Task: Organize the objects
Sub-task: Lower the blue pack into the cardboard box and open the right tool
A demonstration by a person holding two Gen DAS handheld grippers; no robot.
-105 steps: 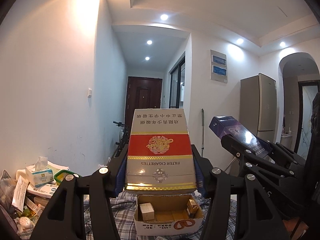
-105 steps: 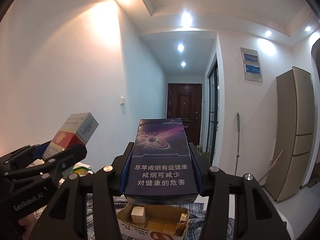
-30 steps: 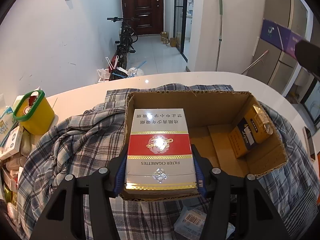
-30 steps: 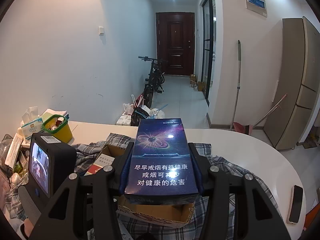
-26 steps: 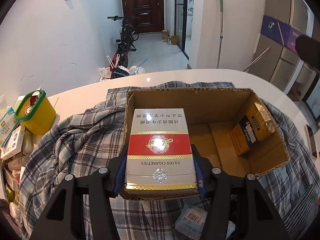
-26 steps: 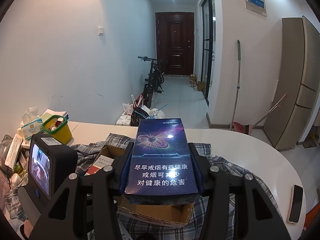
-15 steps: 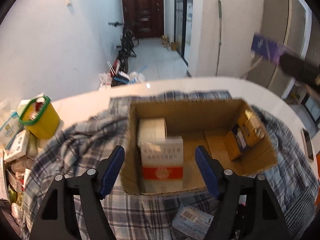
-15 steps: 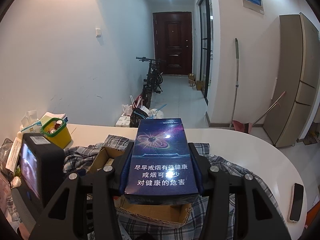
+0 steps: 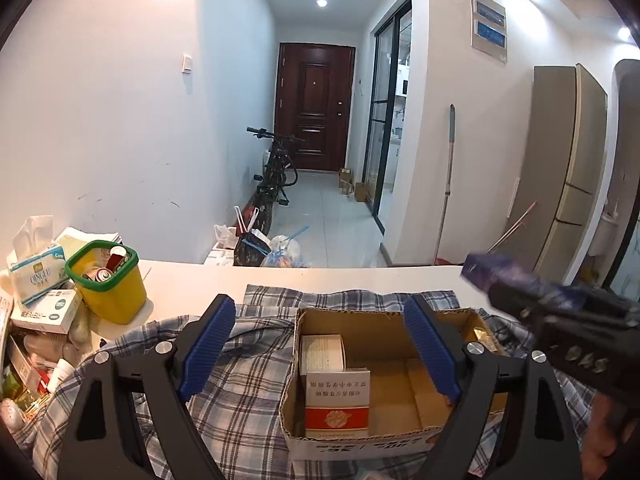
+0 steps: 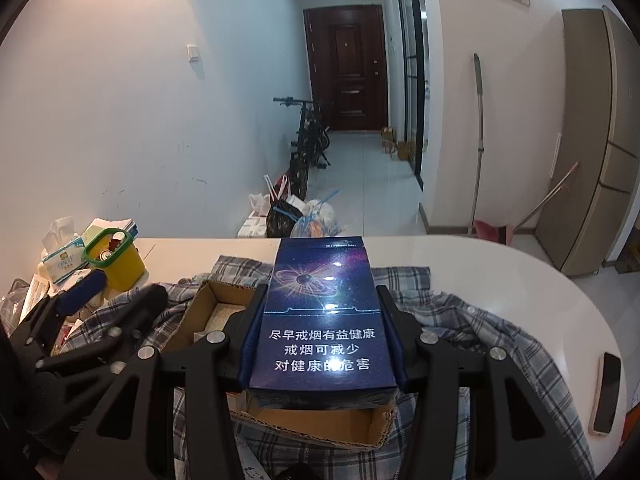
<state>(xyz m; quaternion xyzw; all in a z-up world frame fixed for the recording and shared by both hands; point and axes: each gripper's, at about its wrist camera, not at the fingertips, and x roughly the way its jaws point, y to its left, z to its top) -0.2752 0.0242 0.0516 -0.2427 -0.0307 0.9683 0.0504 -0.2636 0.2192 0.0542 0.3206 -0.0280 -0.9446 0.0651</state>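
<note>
An open cardboard box (image 9: pixel 382 322) sits on a plaid shirt. In its left half a red-and-white cigarette carton (image 9: pixel 337 398) stands on end, with a small white box (image 9: pixel 322 354) behind it and a yellow pack (image 9: pixel 485 335) at the right wall. My left gripper (image 9: pixel 318 344) hovers above and in front of the box. Its jaws are opening and nothing is between the blue pads (image 9: pixel 204 344). My right gripper (image 10: pixel 321 294) is shut on a dark blue cigarette carton (image 10: pixel 324 320) and holds it over the box's near right part (image 10: pixel 312 428).
A yellow bin with a green rim (image 9: pixel 110 292), a tissue box (image 9: pixel 36 270) and loose packets crowd the table's left end. The plaid shirt (image 9: pixel 240 380) covers the white table (image 10: pixel 480 268). A phone (image 10: pixel 606 396) lies at the right edge.
My left gripper let go of the red-and-white carton, which now stands in the box, then opened wide, rose and tipped up. My right gripper still holds the blue carton, slightly lower.
</note>
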